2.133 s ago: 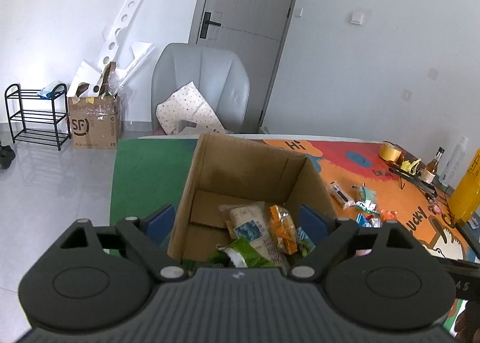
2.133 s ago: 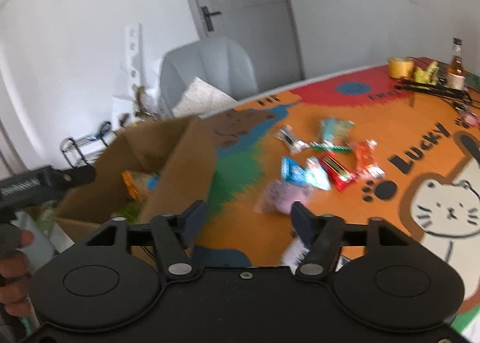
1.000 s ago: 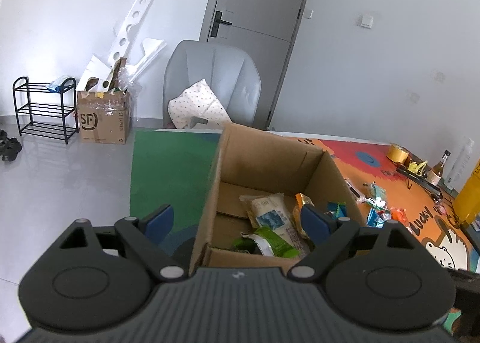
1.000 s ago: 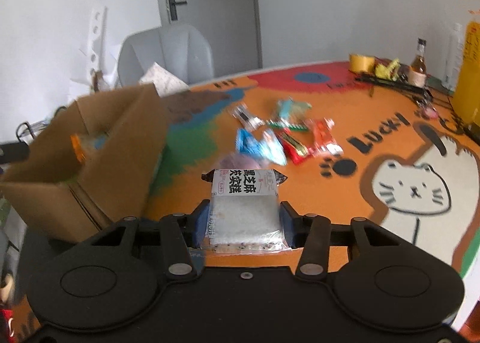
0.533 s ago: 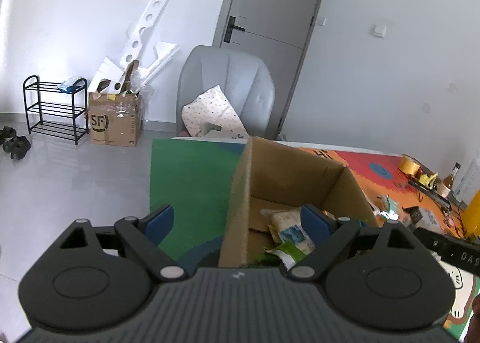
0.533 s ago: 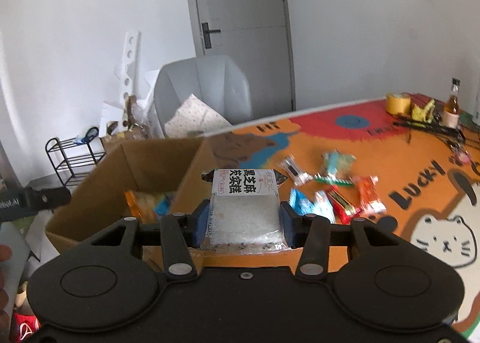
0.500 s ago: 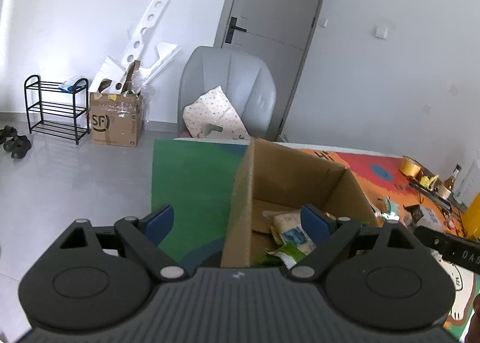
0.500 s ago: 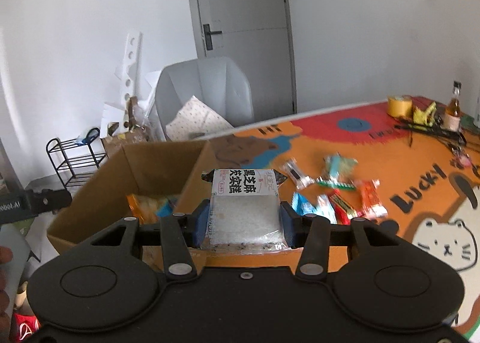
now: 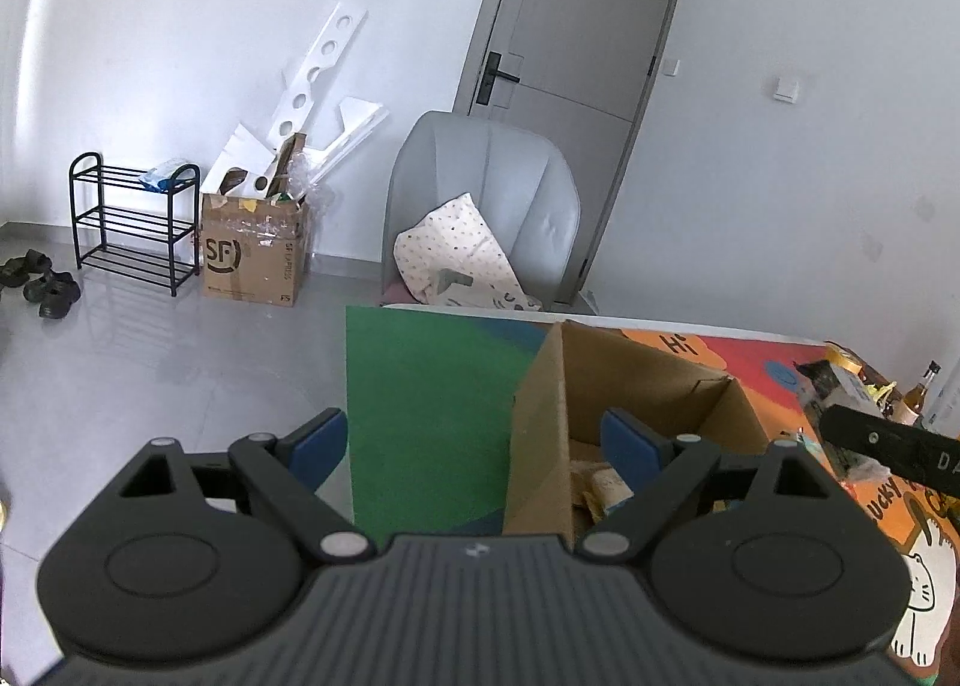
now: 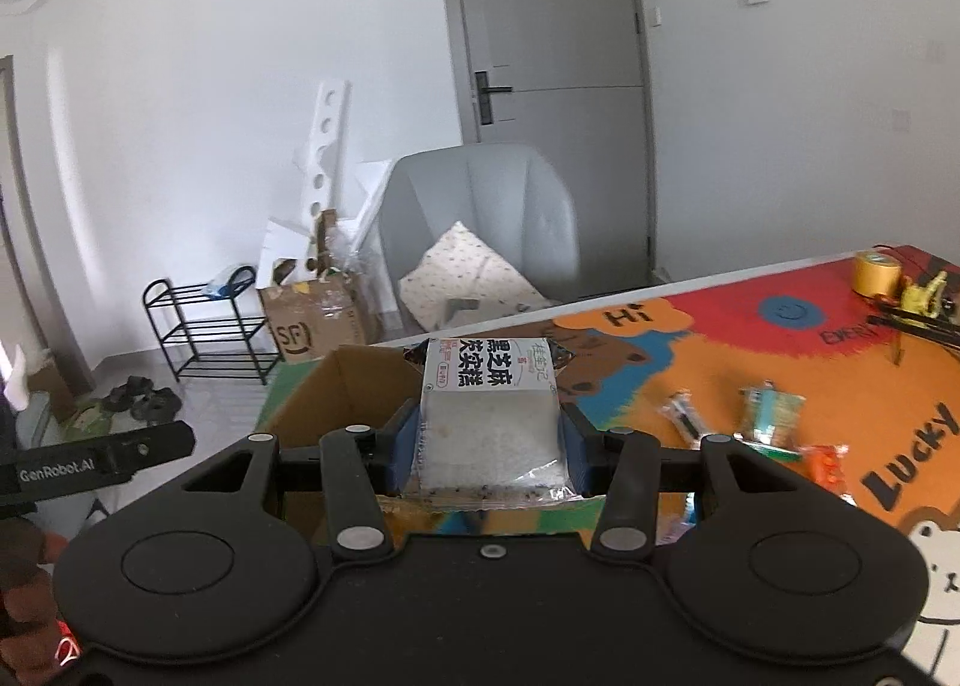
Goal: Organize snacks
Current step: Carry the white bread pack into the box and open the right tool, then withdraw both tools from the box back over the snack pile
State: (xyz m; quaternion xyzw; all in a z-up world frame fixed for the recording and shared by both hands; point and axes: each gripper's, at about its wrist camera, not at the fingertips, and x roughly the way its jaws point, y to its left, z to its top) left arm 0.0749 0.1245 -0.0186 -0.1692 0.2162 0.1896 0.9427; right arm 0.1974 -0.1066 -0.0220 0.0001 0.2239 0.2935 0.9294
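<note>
Shoes (image 9: 42,284) sit on the grey floor far left, next to a black rack (image 9: 135,221) and a taped-up box (image 9: 255,248). A grey chair (image 9: 480,206) with a spotted cushion stands by the door. The left gripper (image 9: 474,443) is wide open and holds nothing — the near left corner of the cardboard box (image 9: 540,434) stands between its 2 blue pads. The right gripper (image 10: 487,443) is clamped on a clear snack pack (image 10: 489,416) with a white label, held up over the box's open top. More snacks (image 10: 762,416) lie loose on the bright mat (image 10: 750,362) to the right — near a roll of yellow tape (image 10: 877,273).
</note>
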